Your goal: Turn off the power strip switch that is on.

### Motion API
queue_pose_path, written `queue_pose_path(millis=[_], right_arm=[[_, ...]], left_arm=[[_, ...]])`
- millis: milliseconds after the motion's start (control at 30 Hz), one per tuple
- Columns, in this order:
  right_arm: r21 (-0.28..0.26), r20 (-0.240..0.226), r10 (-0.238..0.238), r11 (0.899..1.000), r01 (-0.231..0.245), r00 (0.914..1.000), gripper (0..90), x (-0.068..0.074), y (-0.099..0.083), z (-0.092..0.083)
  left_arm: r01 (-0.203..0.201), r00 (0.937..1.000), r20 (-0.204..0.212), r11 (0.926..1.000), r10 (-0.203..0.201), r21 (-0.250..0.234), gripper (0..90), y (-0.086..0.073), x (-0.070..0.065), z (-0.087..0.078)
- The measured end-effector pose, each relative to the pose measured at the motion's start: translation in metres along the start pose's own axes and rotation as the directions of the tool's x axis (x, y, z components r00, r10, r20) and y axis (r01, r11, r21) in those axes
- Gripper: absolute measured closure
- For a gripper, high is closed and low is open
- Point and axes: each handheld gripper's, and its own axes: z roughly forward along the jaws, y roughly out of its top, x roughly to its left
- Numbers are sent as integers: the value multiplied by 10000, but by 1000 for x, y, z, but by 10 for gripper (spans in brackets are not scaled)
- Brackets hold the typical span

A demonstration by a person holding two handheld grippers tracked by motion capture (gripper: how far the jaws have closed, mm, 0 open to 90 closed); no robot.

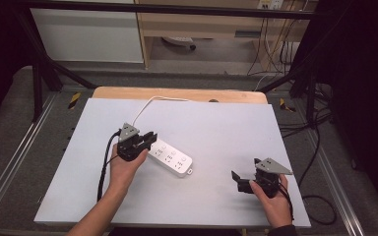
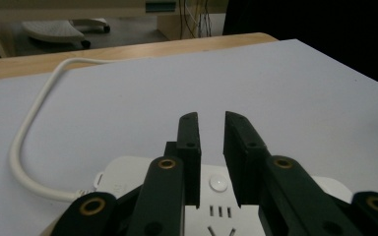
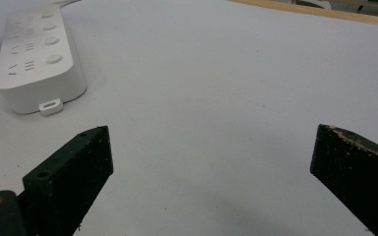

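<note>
A white power strip [image 1: 172, 158] lies slantwise on the grey board, and its white cable [image 1: 145, 105] runs off toward the far edge. My left gripper [image 1: 150, 137] hangs over the strip's cable end. In the left gripper view the jaws [image 2: 211, 120] stand a narrow gap apart with nothing pinched between them; below them are the strip [image 2: 216, 196], a round button and the cable [image 2: 24, 137]. My right gripper [image 1: 246, 169] rests near the board's front right, wide open. In the right gripper view its jaws [image 3: 211, 152] frame bare board, with the strip [image 3: 34, 59] off to the upper left.
The grey board [image 1: 202, 128] lies on a wooden table [image 1: 177, 93] whose far edge shows beyond it. Black frame bars [image 1: 39, 73] and loose cables [image 1: 315, 147] flank the table, with a wooden cabinet behind.
</note>
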Motion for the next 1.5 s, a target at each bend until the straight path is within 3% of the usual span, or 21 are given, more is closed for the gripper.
queue_pose_path(millis=[167, 467, 1200, 1500], right_arm=[[-1, 7, 4, 10000, -4, 10000, 32, 0, 0, 0], [133, 154, -23, 9999, 21, 9999, 32, -1, 0, 0], [104, 79, 55, 9999, -56, 10000, 32, -3, 0, -2], [102, 39, 49, 9999, -49, 10000, 31, -2, 0, -2]], left_arm=[[20, 9997, 263, 9999, -23, 130, 817, -1, -2, 3], [18, 9993, 370, 9985, -38, 545, 900, -4, 0, 9], [-313, 9986, 471, 9912, 255, 1288, 900, -18, -4, 32], [-433, 9983, 434, 9901, 378, 1334, 900, -20, -3, 37]])
